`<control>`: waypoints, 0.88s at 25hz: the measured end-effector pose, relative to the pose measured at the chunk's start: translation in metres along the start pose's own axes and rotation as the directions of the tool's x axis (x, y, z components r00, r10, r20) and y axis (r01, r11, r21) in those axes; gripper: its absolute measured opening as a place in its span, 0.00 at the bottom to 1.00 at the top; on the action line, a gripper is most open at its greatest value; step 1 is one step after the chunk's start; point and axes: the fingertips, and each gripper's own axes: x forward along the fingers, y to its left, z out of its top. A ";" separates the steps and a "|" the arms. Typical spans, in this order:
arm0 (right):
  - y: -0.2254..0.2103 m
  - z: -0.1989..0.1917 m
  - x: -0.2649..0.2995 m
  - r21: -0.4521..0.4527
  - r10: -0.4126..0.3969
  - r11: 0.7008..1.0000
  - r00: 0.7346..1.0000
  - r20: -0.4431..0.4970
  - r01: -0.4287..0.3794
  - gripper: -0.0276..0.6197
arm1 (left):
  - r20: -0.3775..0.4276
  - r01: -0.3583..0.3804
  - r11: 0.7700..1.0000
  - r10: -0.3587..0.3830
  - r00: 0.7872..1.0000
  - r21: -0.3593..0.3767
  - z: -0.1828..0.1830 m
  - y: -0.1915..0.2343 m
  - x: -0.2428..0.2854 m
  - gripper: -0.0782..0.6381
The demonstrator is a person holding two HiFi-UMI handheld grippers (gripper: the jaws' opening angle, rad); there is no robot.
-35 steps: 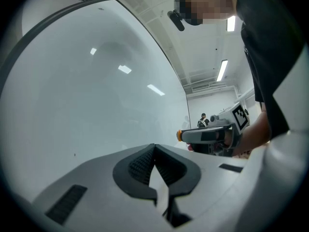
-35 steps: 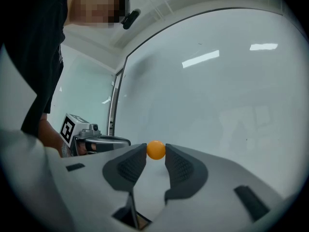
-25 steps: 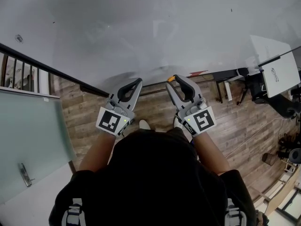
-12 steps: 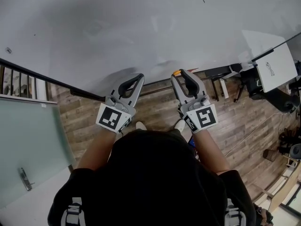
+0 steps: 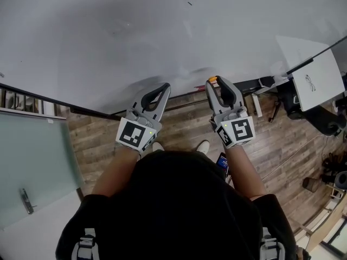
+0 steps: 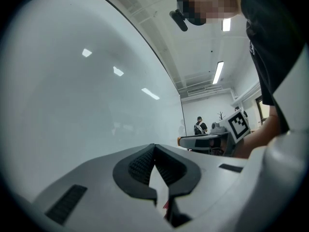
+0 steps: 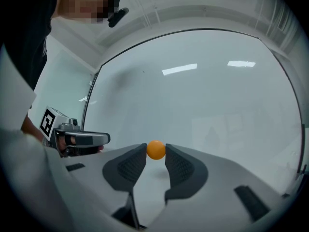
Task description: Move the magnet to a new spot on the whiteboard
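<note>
A small orange magnet (image 7: 155,149) sits pinched between the tips of my right gripper (image 7: 155,152). From the head view the magnet (image 5: 212,79) shows at the tip of the right gripper (image 5: 213,82), just in front of the whiteboard (image 5: 162,26); whether it touches the board I cannot tell. My left gripper (image 5: 165,86) is beside it on the left, level and pointing at the board. Its jaws meet at the tips in the left gripper view, with nothing between them (image 6: 154,147). The whiteboard (image 7: 217,95) fills the space ahead of both grippers.
A frosted glass door (image 5: 32,161) stands at the left over the wooden floor (image 5: 282,145). A white sheet on a stand (image 5: 317,77) and dark furniture are at the right. A person (image 6: 198,125) stands far off along the board.
Both grippers have moved to the right along the whiteboard, the marks on the board sliding left in the head view. The orange magnet stays in the right gripper's tips.
</note>
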 end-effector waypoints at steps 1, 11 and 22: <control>-0.009 0.000 -0.001 0.000 -0.006 1.000 1.000 -0.002 0.006 0.23 | -0.002 0.000 1.000 0.000 1.000 0.001 0.000 -0.003 0.006 0.11; -0.087 -0.007 -0.005 0.019 -0.063 0.998 0.998 -0.012 0.063 0.23 | -0.008 0.014 1.000 -0.014 1.000 0.013 0.005 -0.033 0.069 0.11; -0.133 -0.013 0.006 0.017 -0.069 0.997 0.997 -0.018 0.069 0.23 | -0.003 0.007 1.000 -0.007 1.000 0.007 -0.005 -0.056 0.123 0.11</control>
